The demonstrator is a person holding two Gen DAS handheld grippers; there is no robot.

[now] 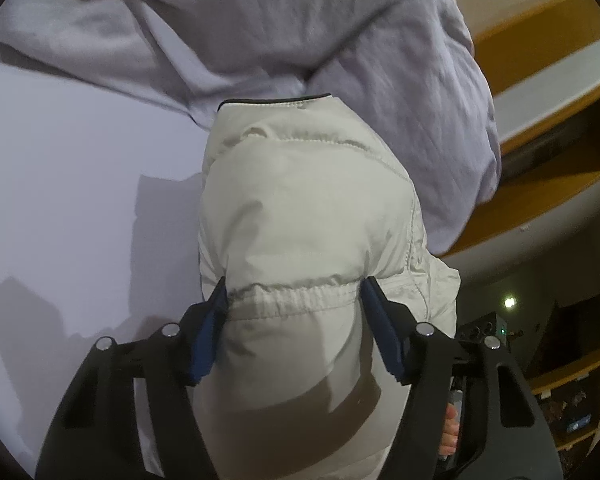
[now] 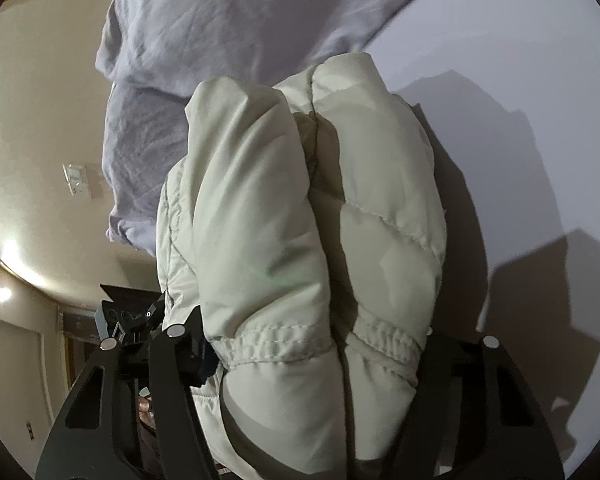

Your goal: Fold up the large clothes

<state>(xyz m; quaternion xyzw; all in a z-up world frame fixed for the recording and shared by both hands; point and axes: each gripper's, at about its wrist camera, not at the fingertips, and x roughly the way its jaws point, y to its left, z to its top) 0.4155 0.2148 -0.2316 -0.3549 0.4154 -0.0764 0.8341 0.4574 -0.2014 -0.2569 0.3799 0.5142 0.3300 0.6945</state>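
Observation:
A puffy off-white jacket (image 1: 300,200) lies bunched on the white bed sheet (image 1: 80,180). In the left wrist view its elastic hem band runs across between the blue pads (image 1: 208,332), and my left gripper (image 1: 296,296) is shut on that bulk. In the right wrist view the jacket (image 2: 260,200) is doubled into two thick rolls with a dark crease between them. My right gripper (image 2: 316,332) is shut around both rolls at the hem. The padding hides its right finger, and only part of its left finger (image 2: 196,344) shows.
A rumpled lilac duvet (image 1: 260,20) (image 2: 220,20) lies just beyond the jacket. A wooden shelf unit (image 1: 560,160) stands past the bed's edge. A wall switch (image 2: 75,179) sits on the cream wall. A person's fingers (image 1: 450,428) show beside the handle.

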